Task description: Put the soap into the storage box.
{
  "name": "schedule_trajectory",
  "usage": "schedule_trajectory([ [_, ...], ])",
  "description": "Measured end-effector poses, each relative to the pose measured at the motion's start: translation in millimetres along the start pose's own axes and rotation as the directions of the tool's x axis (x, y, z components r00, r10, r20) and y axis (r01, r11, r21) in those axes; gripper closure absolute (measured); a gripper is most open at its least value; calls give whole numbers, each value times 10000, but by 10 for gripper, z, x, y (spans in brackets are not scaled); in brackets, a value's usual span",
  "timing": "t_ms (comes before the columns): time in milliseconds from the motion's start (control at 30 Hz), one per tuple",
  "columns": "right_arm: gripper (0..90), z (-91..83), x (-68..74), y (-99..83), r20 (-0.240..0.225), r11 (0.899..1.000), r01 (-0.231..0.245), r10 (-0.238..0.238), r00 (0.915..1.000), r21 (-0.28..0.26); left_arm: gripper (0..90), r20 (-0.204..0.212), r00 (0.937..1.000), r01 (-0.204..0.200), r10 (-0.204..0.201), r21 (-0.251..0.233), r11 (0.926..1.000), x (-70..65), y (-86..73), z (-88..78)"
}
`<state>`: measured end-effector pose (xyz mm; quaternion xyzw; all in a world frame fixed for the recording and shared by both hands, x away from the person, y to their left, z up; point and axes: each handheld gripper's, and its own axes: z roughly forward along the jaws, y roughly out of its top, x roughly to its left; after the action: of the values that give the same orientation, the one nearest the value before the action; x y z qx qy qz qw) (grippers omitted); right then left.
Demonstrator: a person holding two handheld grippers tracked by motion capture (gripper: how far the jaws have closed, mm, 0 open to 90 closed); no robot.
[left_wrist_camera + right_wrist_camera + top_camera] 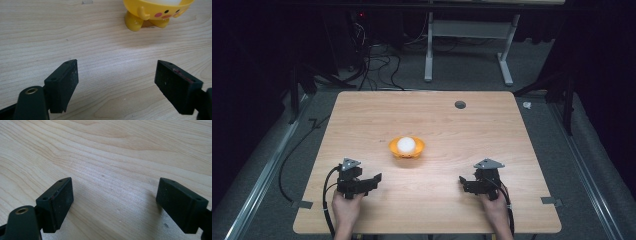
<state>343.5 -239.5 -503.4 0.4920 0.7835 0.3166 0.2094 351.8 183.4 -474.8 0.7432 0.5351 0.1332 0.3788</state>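
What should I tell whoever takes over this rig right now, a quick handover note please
Left claw: open, holding nothing, low over the table near its front-left, pointed toward the yellow bowl.
Right claw: open, holding nothing, over bare wood at front-right.
Things: the yellow bowl, a chick-faced one on little feet, stands upright mid-table with a white ball sitting in it. Neither claw touches either.
Done: nothing has been gripped at this point.
Left: probably close in on the bowl or ball; the left claw looks nearer to it.
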Motion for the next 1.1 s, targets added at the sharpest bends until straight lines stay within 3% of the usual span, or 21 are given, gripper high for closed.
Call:
schedule_trajectory([
  [233,151,0,0,0,1,10000,-3,3,10000,1,195,-269,9992,-277,283,204,9994,-42,-18,75],
  [600,151,0,0,0,2,10000,-2,2,10000,3,192,-398,9987,-296,306,255,9992,-56,-48,179],
  [900,151,0,0,0,3,10000,-5,5,10000,0,192,-752,9959,-475,496,289,9985,-75,-106,282],
  [1067,151,1,-1,0,11,10000,9,-9,10000,-10,185,-1006,9916,-813,814,51,9967,-107,-145,304],
  [1100,151,1,-1,0,11,10000,10,-10,10000,-10,175,-1273,9839,-1265,1252,-16,9920,-145,-179,332],
])
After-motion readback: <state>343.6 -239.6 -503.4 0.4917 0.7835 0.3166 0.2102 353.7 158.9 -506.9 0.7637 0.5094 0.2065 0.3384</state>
